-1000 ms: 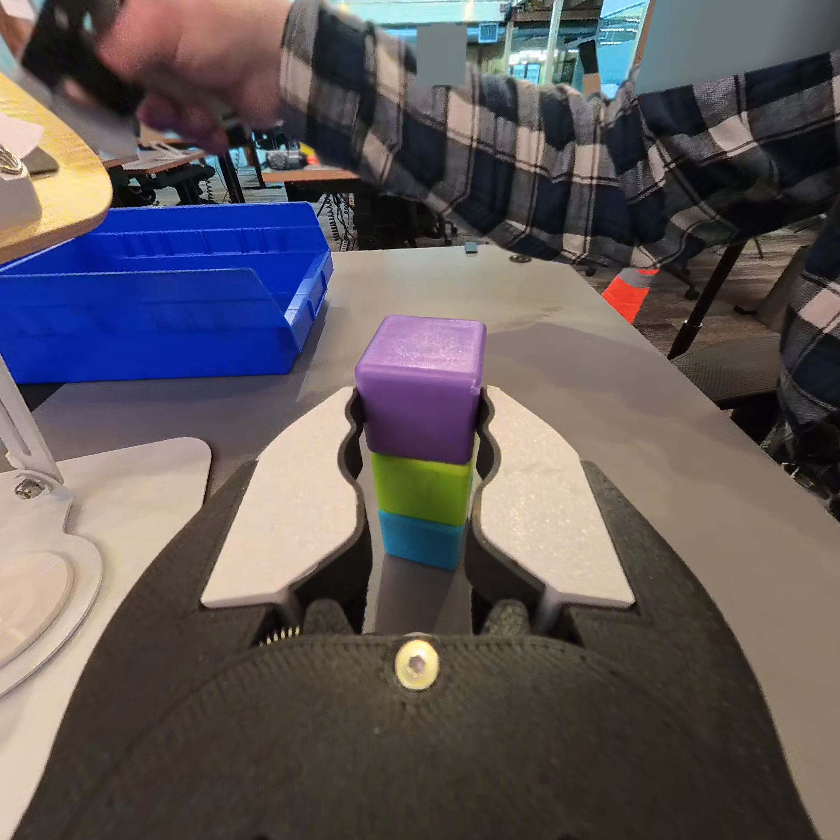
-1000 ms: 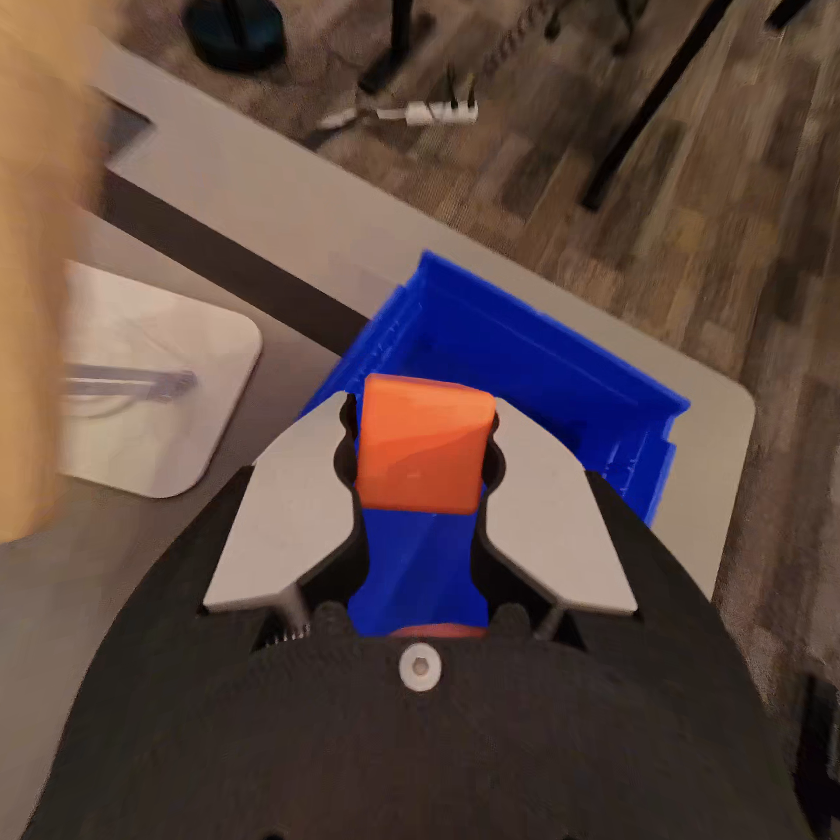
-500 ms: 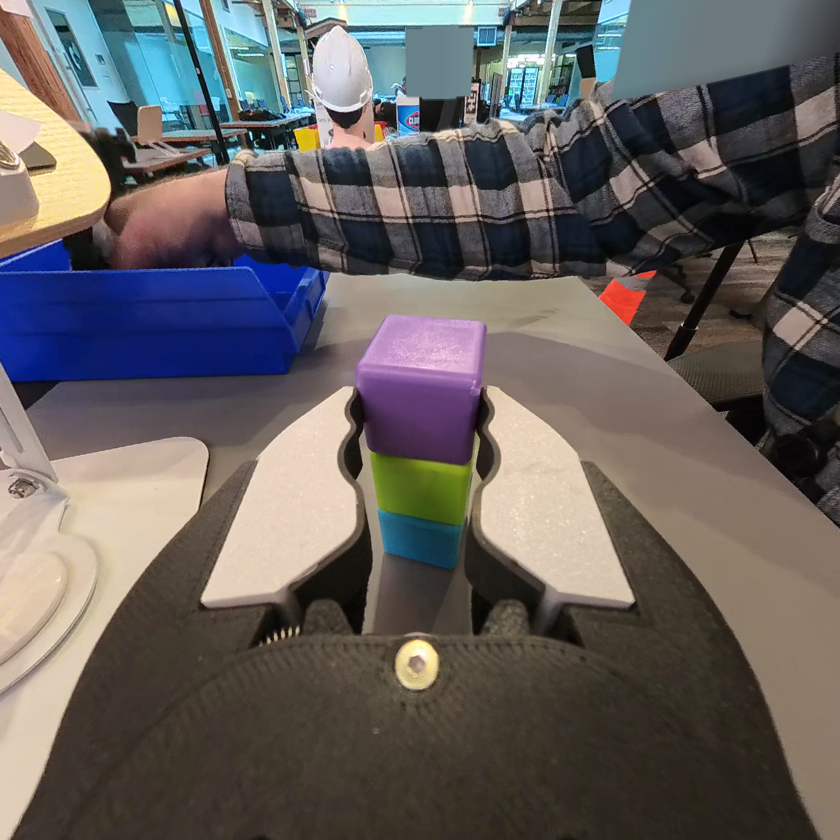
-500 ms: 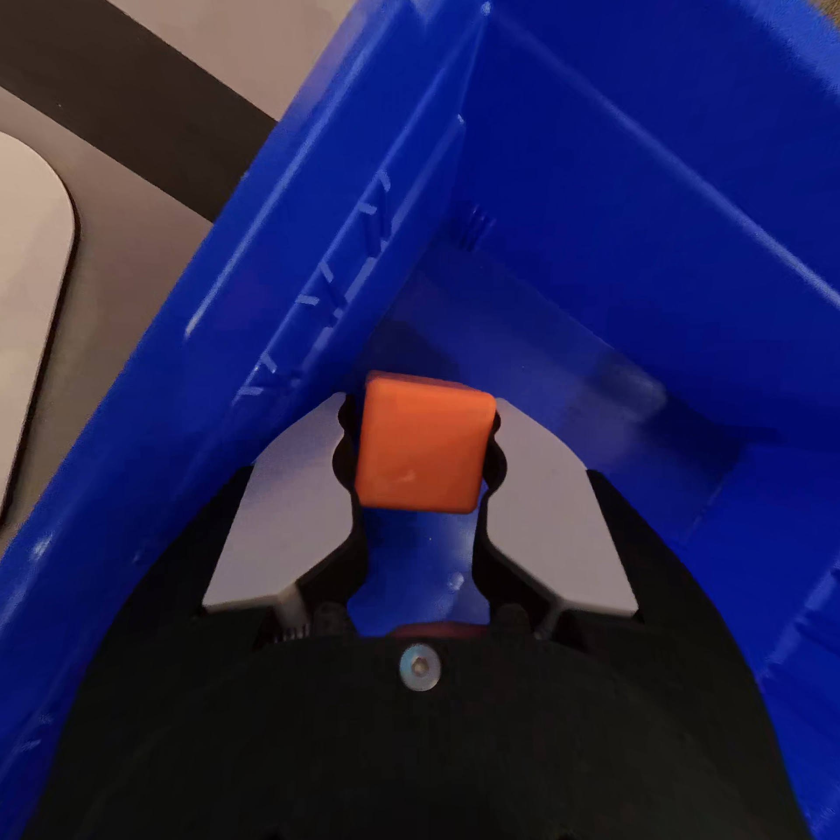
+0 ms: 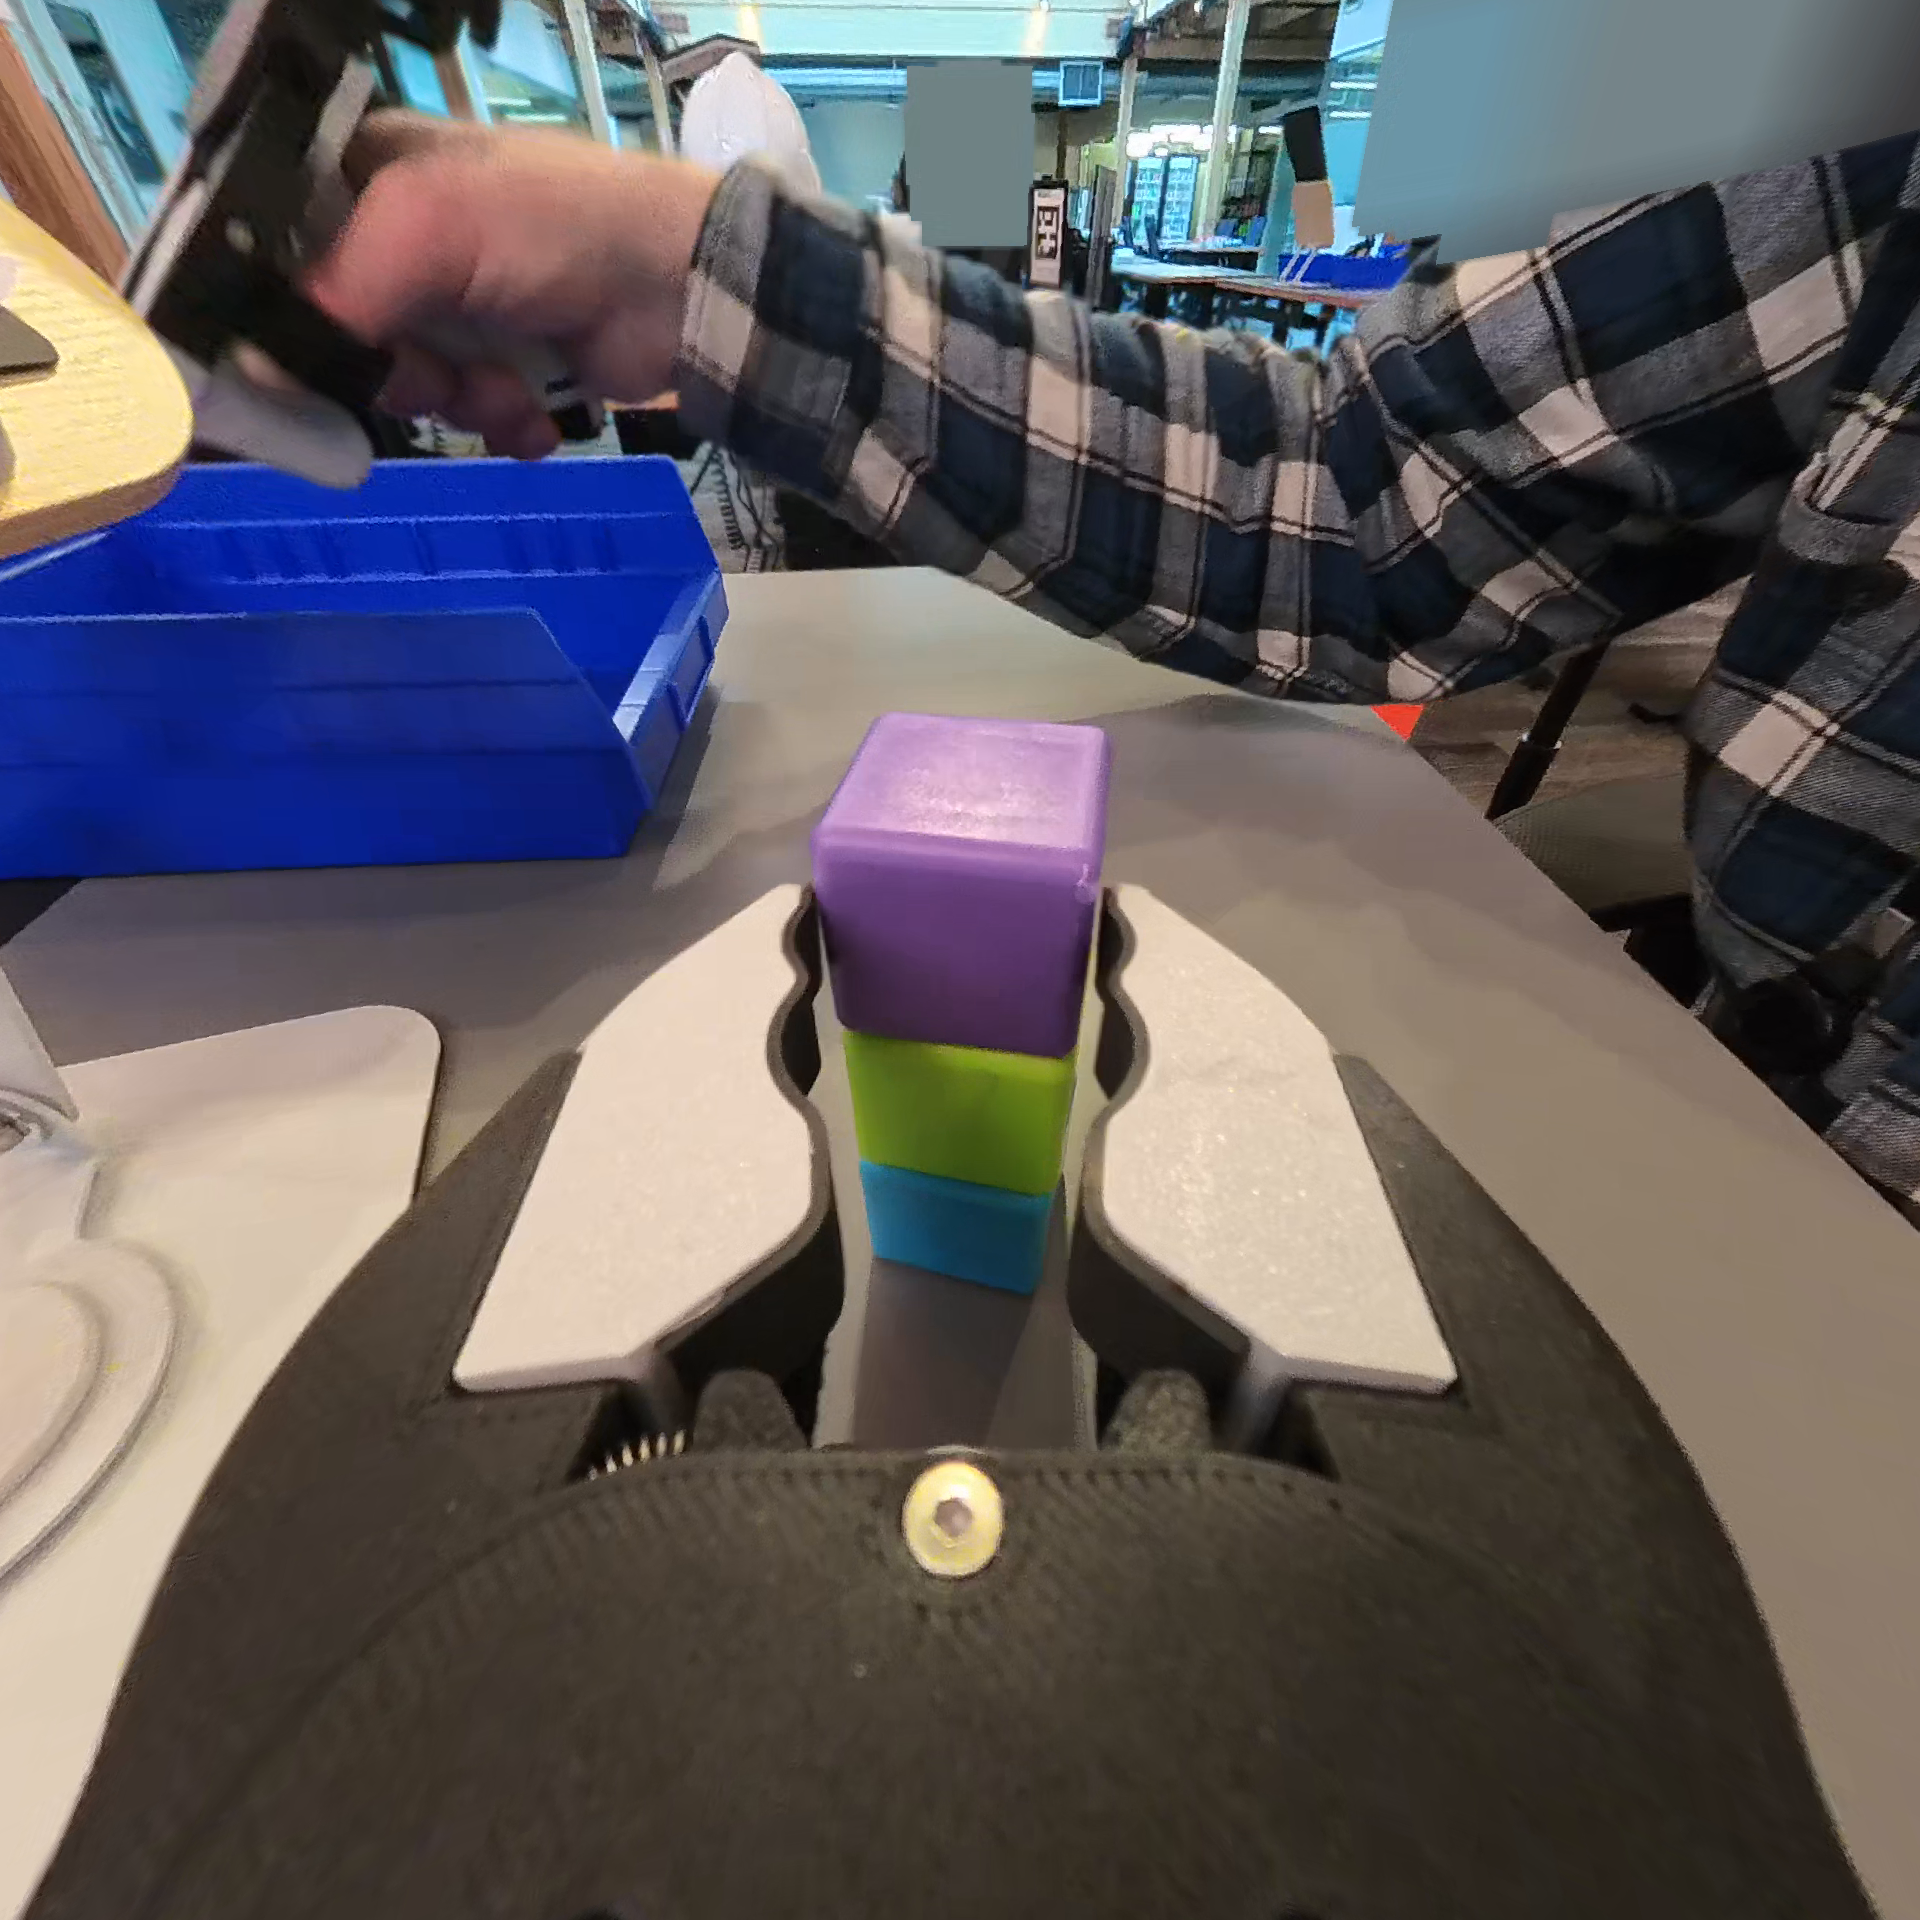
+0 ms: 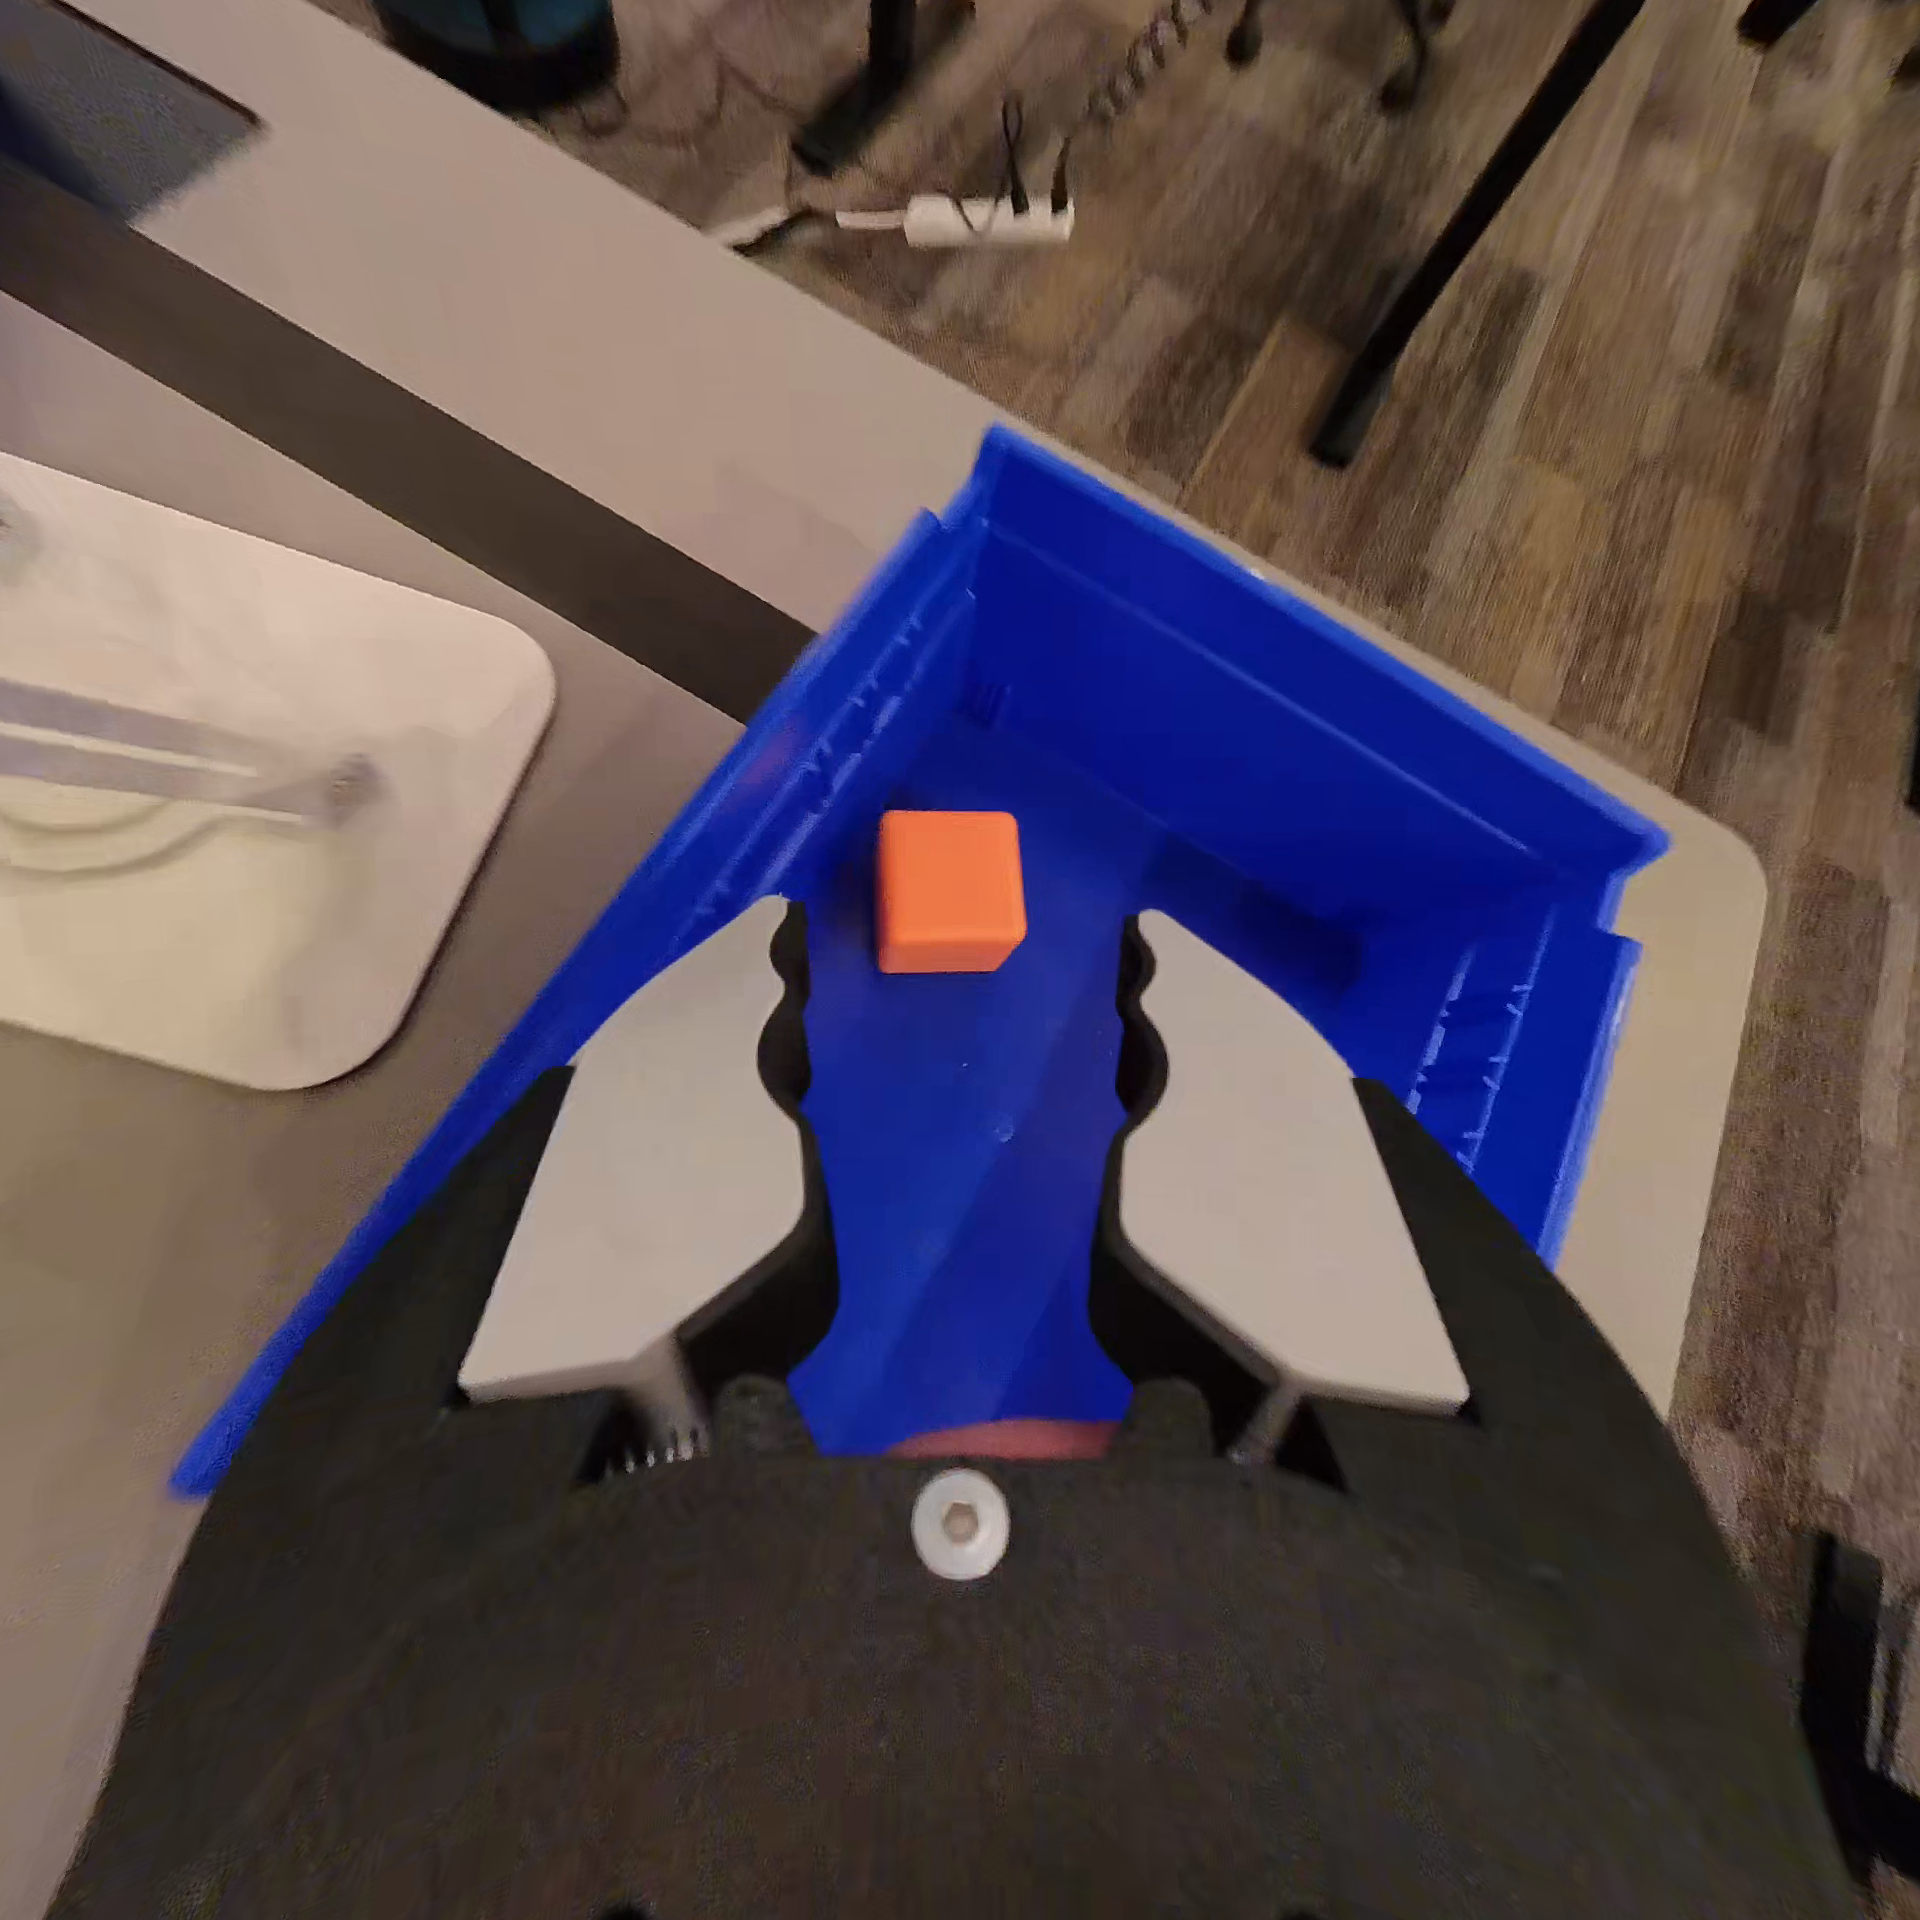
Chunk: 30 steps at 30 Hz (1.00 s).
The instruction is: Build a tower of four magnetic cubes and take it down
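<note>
Half a second ago your right gripper (image 6: 961,940) was clamped on the small orange plastic cube (image 6: 949,890) deep inside the blue plastic storage bin (image 6: 1226,665); now its fingers stand apart with nothing between them, it has risen above the bin, and the cube lies alone on the bin floor, near the corner at the centre of the right wrist picture.

Your left gripper (image 5: 958,971) stays clamped on the purple plastic cube (image 5: 961,883), its grey fingertips pressing both side faces. This cube is the top of a stack of three at the centre of the left wrist picture: under it sits the lime green cube (image 5: 958,1112), and under that the light blue cube (image 5: 954,1226), which rests on the grey table top (image 5: 1351,935).

At the upper left of that picture your hand (image 5: 499,281) holds the right gripper over the bin, and your checked sleeve (image 5: 1143,436) runs across the top. At the lower left lies a white flat stand base (image 5: 239,1122).
</note>
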### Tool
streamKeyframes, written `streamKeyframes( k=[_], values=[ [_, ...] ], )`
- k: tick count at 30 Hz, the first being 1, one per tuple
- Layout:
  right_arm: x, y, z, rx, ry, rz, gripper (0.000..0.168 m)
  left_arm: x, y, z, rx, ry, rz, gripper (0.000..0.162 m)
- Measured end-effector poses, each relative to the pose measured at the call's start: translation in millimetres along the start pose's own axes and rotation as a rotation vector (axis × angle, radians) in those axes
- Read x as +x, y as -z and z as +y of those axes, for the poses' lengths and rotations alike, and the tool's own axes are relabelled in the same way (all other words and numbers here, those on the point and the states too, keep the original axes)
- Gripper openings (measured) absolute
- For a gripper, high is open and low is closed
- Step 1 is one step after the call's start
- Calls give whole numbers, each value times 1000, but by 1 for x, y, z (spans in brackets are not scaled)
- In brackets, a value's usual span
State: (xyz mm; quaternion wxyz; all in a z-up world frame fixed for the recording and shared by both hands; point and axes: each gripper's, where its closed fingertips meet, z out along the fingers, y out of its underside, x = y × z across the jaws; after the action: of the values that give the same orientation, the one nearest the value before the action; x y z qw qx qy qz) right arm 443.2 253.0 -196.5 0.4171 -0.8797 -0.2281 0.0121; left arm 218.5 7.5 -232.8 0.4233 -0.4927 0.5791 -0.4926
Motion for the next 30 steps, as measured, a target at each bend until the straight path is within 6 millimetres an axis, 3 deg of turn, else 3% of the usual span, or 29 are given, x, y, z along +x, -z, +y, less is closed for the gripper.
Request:
streamKeyframes(
  k=[6,9,14,18,22,24,26,30],
  values=[
    [-27,43,-17,127,31,-55,58,-2,7,-3,-22,-7,-13,65],
    [-32,56,-21,164,29,-73,56,-3,10,9,-98,-17,-19,67],
    [-39,71,-26,215,44,-68,56,-1,-1,33,-210,-29,-6,71],
    [-37,86,-33,227,124,27,56,-4,-4,34,-211,-15,-18,61],
    [-48,129,-58,354,179,81,53,-4,-7,36,-227,-21,-21,48],
    [-69,152,-66,397,233,47,50,-4,-7,36,-228,-20,-19,48],
    [-105,165,-65,396,296,-67,53,-6,-8,35,-228,-20,-33,48],
    [-179,164,-48,318,453,-289,61,-10,-8,35,-228,-23,-59,48]
  ],
)
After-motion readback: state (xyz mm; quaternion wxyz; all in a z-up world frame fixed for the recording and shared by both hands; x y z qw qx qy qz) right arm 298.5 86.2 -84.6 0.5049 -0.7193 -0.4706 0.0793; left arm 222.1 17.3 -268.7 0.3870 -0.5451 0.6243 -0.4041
